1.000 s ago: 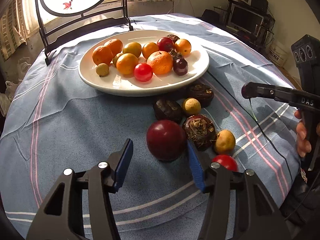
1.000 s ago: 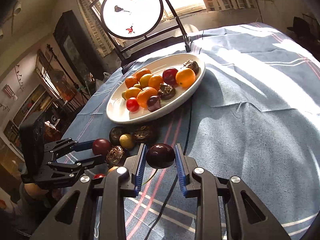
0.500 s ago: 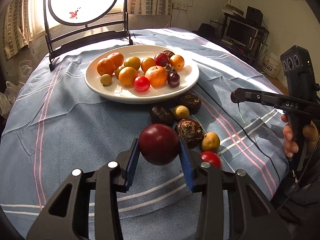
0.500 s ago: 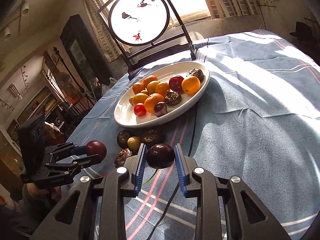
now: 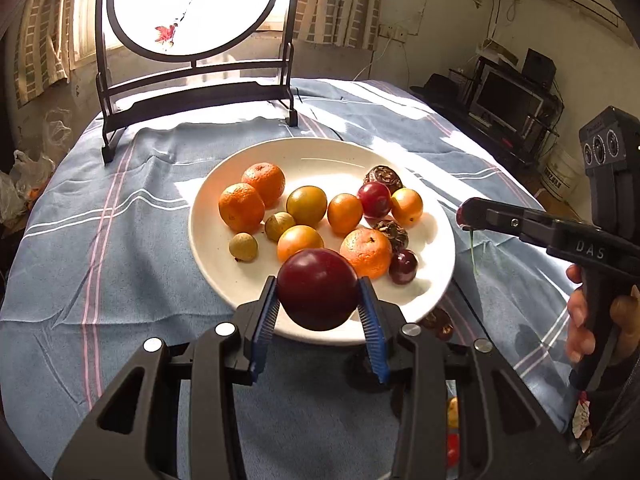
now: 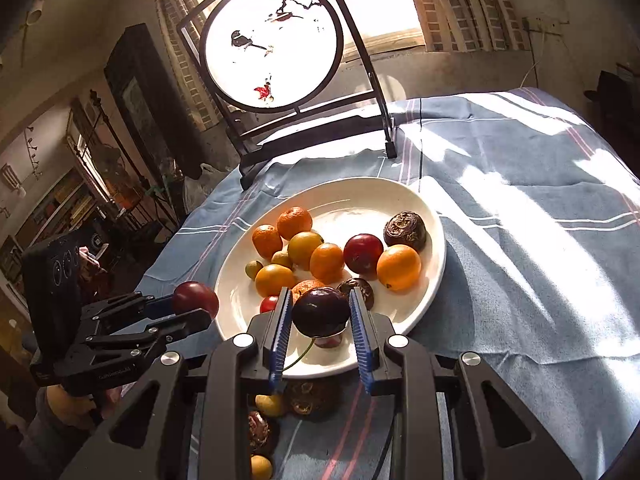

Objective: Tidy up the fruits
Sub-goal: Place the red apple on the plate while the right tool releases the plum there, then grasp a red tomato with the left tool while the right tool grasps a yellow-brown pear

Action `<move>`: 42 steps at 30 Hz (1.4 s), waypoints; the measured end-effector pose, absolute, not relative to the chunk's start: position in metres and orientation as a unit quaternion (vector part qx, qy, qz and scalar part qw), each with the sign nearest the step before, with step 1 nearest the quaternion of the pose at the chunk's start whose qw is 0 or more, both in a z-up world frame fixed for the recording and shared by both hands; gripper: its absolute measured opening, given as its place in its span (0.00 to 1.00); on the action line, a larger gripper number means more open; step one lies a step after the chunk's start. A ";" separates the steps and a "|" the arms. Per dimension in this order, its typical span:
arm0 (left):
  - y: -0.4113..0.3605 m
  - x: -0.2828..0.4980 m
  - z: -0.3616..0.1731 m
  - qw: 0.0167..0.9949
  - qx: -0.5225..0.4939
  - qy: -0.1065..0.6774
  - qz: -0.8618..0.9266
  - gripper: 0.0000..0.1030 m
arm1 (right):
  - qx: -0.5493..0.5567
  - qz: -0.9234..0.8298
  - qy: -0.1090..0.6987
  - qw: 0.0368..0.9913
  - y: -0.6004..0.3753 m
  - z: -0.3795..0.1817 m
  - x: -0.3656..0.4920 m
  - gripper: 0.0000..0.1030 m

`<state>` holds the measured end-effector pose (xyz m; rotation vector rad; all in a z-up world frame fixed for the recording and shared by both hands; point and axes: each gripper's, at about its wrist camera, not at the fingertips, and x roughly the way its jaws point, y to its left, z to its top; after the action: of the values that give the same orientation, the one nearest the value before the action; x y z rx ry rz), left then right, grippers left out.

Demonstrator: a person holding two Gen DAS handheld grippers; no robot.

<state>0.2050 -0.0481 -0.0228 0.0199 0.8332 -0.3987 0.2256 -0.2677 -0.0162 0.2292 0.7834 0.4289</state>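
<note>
Left gripper [image 5: 318, 312]: both blue pads are clamping a large dark-red plum [image 5: 318, 289], one pad on each flank. The fruit is riding clear of the cloth, poised over the near rim of the white plate [image 5: 224, 280], at about 6 o'clock of the plate.

Right gripper [image 6: 320, 330]: its pads are pinching a smaller, darker purple fruit [image 6: 320, 311], a green stem trailing below it. It too is hanging over the plate's near edge, around 5 o'clock as the left view lays the plate out.

On the plate are sitting tangerines, several smooth orange and yellow-green fruits, two small tan longan-like fruits, a red plum, a cherry tomato and some wrinkled dark passion fruits. The heap is occupying the middle; bare white is showing along the near rim and the far half.

On the blue striped tablecloth [image 5: 120, 272], just below the plate at 6 o'clock, loose fruits [image 6: 276, 408] are lying: wrinkled dark ones and small yellow ones.

Judgement: the step in hand is the carry-to-plate, both hands loaded. The next move calls for lowering each fruit onto bare plate near the rim, clear of the heap, then parting the pads gently; a round plum let go high is likely to roll. The loose fruits are not yet collected.
</note>
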 end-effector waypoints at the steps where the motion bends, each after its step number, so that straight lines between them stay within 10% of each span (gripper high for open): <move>1: -0.049 0.211 -0.026 0.894 0.010 0.406 -0.190 0.39 | 0.107 0.202 0.380 0.896 -0.266 -0.020 0.230 0.29; 7: -0.041 0.201 -0.022 0.902 -0.002 0.390 -0.183 0.62 | 0.107 0.193 0.370 0.902 -0.273 -0.021 0.223 0.44; 19: -0.077 0.070 -0.041 0.879 0.108 0.386 -0.260 0.62 | 0.142 0.200 0.379 0.892 -0.310 -0.057 0.129 0.44; 23: -0.098 0.053 -0.059 0.871 0.149 0.385 -0.266 0.42 | 0.154 0.215 0.367 0.892 -0.317 -0.059 0.118 0.44; 42: -0.070 0.055 -0.053 0.880 0.037 0.386 -0.275 0.30 | 0.084 0.242 0.386 0.886 -0.287 -0.061 0.113 0.44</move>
<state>0.0550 -0.0700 -0.0526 0.0773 0.8055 -0.5732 0.1134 -0.2874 -0.0609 0.1752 0.8026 0.5034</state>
